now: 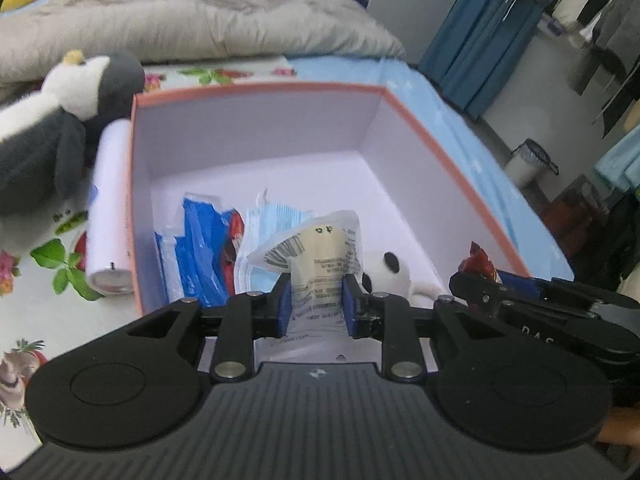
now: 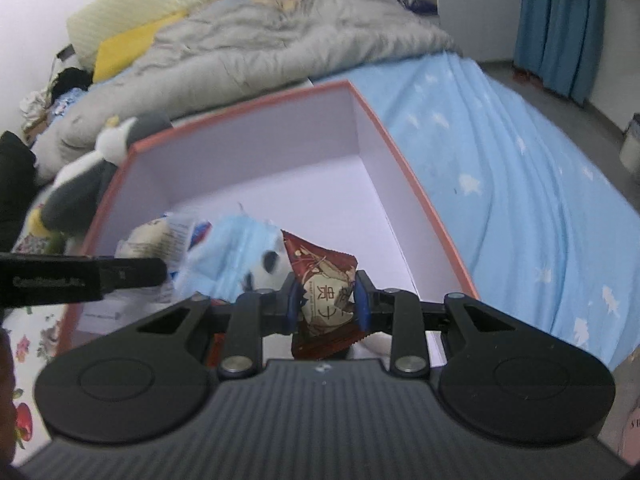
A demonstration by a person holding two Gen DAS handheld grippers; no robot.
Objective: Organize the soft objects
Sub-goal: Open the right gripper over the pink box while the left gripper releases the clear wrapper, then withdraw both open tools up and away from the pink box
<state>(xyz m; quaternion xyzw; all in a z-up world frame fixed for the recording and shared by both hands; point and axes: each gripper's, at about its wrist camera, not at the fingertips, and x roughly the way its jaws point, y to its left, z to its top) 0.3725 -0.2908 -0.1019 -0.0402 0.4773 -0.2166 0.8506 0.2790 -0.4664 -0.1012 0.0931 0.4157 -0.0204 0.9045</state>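
Left gripper (image 1: 316, 304) pinching a clear sachet (image 1: 320, 264), right gripper (image 2: 328, 304) pinching a red snack packet (image 2: 324, 292), both over the box (image 1: 256, 128).

We see a matt card box (image 1: 452, 168), glossy plastic packets (image 1: 324, 264), a fuzzy plush penguin (image 1: 48, 128), and a crumpled cloth quilt (image 1: 192, 12).

Left claw (image 1: 316, 304) clamped; right claw (image 2: 328, 304) clamped, both level.
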